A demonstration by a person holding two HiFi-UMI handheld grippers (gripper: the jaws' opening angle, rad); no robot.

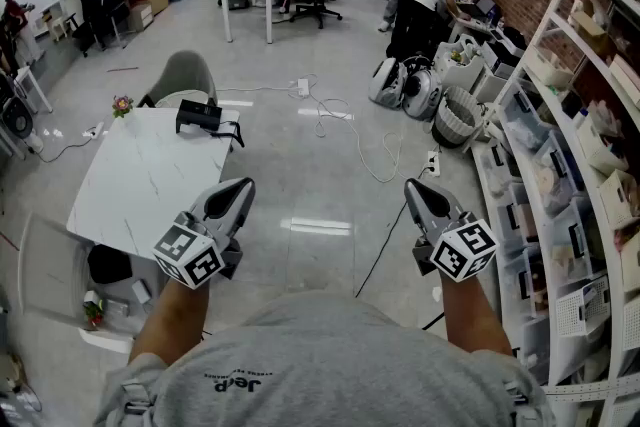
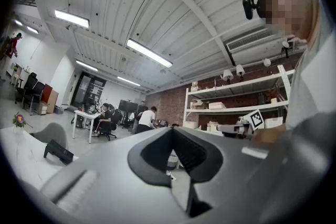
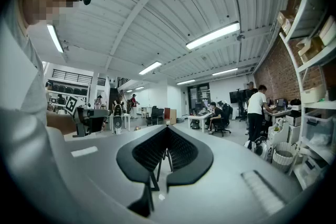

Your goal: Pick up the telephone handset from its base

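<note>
A: Where's the telephone (image 1: pixel 200 117)?
B: At the bench's (image 1: pixel 130 185) far edge, black and boxy (handset too small to tell from base). My left tongs (image 1: pixel 238 187) and right tongs (image 1: pixel 415 187) are clenched, empty, off the bench's right side.
A: Advice?
B: Step closer, spread one pair, pinch the handset's slim middle squarely; that white marbled top looks slick.

Indoor, evenly bright. Light comes from ceiling tube lights (image 2: pixel 148 53), which blow out to white in both gripper views. Pale reflections on the glossy floor (image 1: pixel 320 226). Shadows faint and diffuse. Strong fisheye: black corners in the gripper views, shelving (image 1: pixel 545 15) bowed in the head view. Left gripper (image 2: pixel 170 131) and right gripper (image 3: pixel 167 129) bodies soft, too near the lens.
</note>
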